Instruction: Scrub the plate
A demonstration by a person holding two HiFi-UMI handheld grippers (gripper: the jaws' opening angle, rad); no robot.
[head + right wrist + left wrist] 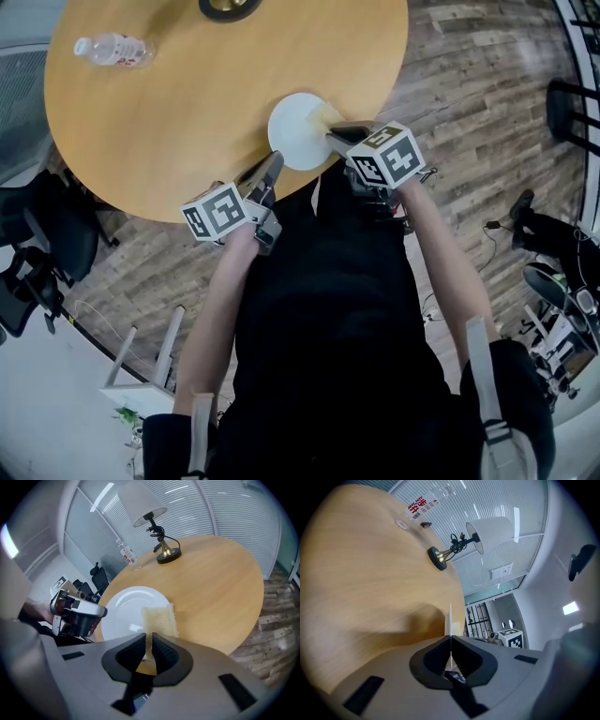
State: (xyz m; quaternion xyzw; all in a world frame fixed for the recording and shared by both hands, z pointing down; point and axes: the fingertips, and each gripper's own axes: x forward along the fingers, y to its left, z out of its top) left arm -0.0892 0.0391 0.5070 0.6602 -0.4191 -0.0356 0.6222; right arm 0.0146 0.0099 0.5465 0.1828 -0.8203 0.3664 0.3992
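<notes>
1. Head view: a white plate (296, 131) sits at the near edge of a round wooden desk (187, 112), right in front of the person.
   - The left tongs (274, 164) reach the plate's near-left rim.
   - The right tongs (332, 137) come in from the plate's right side, where a pale yellow sponge (329, 116) shows at the rim.
   - A bottle (114, 49) lies on its side far off on the desk's left.
   - A lamp (228, 7) base shows at the frame's top edge.
2. Left gripper view: the left tongs are clenched on the plate's rim. The rim is seen edge-on as a thin white line rising from between the jaws. Beyond it are the desk, the lamp with its white shade and the bottle. The right tongs' marker cube shows to the right.
3. Right gripper view: the right tongs are clenched on the near end of the sponge. The sponge lies flat across the plate's right rim, partly on the plate and partly over the desk. The left tongs are at the plate's left rim. The lamp and bottle stand well apart at the desk's far side.
</notes>
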